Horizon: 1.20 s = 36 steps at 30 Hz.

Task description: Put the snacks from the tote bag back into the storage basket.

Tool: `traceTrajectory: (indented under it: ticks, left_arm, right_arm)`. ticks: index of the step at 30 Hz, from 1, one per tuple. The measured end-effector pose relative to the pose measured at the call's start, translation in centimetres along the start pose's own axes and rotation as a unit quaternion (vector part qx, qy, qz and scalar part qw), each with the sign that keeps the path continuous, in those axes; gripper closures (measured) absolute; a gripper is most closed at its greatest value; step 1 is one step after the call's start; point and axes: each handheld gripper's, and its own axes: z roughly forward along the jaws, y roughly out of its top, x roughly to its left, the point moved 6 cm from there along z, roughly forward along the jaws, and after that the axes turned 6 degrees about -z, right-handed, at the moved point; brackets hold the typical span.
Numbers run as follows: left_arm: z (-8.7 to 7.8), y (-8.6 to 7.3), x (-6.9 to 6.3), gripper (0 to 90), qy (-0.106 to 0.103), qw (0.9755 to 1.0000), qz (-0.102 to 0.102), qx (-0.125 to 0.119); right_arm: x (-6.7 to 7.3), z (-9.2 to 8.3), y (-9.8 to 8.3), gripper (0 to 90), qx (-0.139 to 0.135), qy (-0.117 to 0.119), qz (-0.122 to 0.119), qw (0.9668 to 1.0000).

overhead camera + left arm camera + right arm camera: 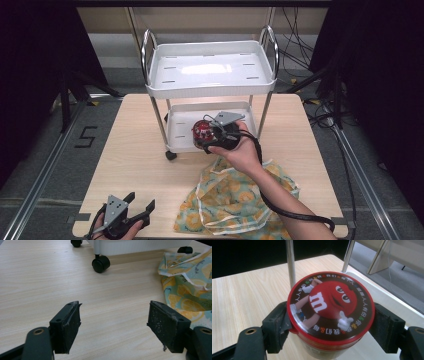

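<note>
Red-lidded candy jar [330, 315] clamped in right gripper [216, 136], over cart's lower shelf [176, 134]. Keep upright, lower w/o clipping cart post [290, 262]. Left gripper [131, 215] idle, jaws apart, near table edge.

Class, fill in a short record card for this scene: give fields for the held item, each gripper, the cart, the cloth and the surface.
Held item: round red-lidded candy jar with a cartoon face on top
Right gripper: jaws closed on the jar's sides, over the cart's lower shelf
Left gripper: jaws wide apart, nothing between them, low over the table near its front edge
Cart: white two-shelf trolley with chrome posts and black castors, top shelf bare
Cloth: crumpled yellow and teal lemon-print fabric, lying in front of the cart
Surface: light wooden table
</note>
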Motion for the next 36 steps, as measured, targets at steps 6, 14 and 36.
traceTrajectory:
  ticks: [6,14,36]
  left_arm:
    - [0.0,0.0,0.0,25.7,-0.001,1.0,-0.002,-0.002]
    - [0.0,0.0,0.0,25.7,-0.002,1.0,-0.002,-0.001]
    - [0.0,0.1,0.0,25.7,-0.003,1.0,-0.003,-0.004]
  right_arm:
    - [0.1,0.4,0.2,26.1,0.004,0.003,0.004,1.0]
    - [0.1,1.2,0.6,26.0,-0.001,-0.004,-0.007,1.0]
    - [0.5,2.7,1.0,26.1,0.007,0.003,0.002,1.0]
